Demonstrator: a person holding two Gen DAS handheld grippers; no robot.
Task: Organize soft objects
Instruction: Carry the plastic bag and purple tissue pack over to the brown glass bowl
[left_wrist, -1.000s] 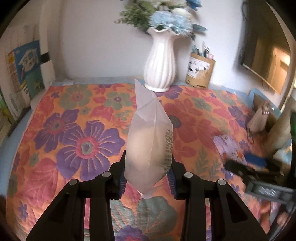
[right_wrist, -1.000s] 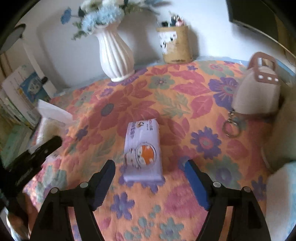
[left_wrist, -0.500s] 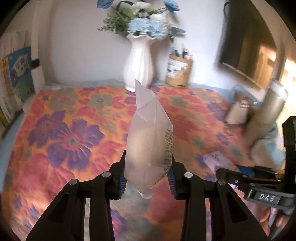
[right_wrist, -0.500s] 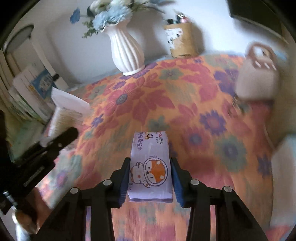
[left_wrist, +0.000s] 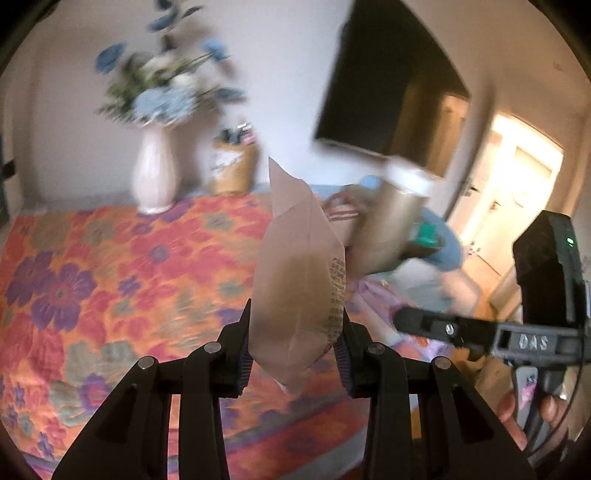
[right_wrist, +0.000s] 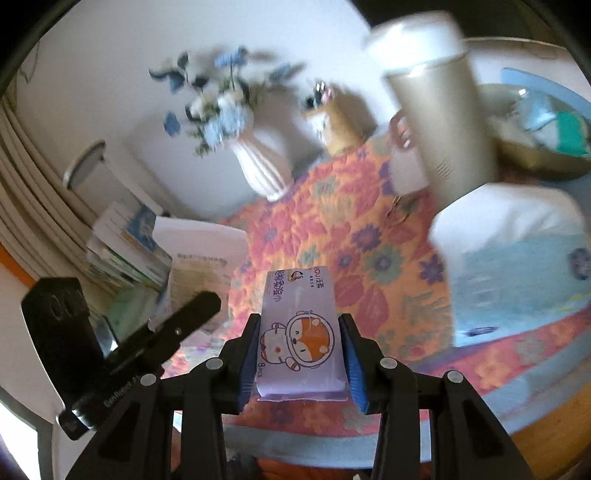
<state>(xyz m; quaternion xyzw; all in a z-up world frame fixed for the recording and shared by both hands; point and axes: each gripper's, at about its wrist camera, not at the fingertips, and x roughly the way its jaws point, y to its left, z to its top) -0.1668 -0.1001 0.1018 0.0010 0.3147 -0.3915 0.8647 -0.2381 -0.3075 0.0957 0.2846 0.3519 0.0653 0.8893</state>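
Both grippers have lifted off the floral bedspread (left_wrist: 110, 266) since a sec ago. R gripper (right_wrist: 301, 354), then spread over the wet-wipes pack (right_wrist: 299, 332), now clamps it; L gripper (left_wrist: 293, 350) grips a frosted pouch (left_wrist: 299, 288) upright. Step: carry phase, both items airborne. Next: pick a drop spot, prob. near the right edge, which is crowded by a beige canister (right_wrist: 439, 122) and blue-white bag (right_wrist: 517, 266); mid-spread is free.

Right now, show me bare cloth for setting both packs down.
Free: the floral quilted cloth left of and in front of the white ribbed vase. Crowded: the right edge, by the tall beige canister and white-and-blue soft bundle.
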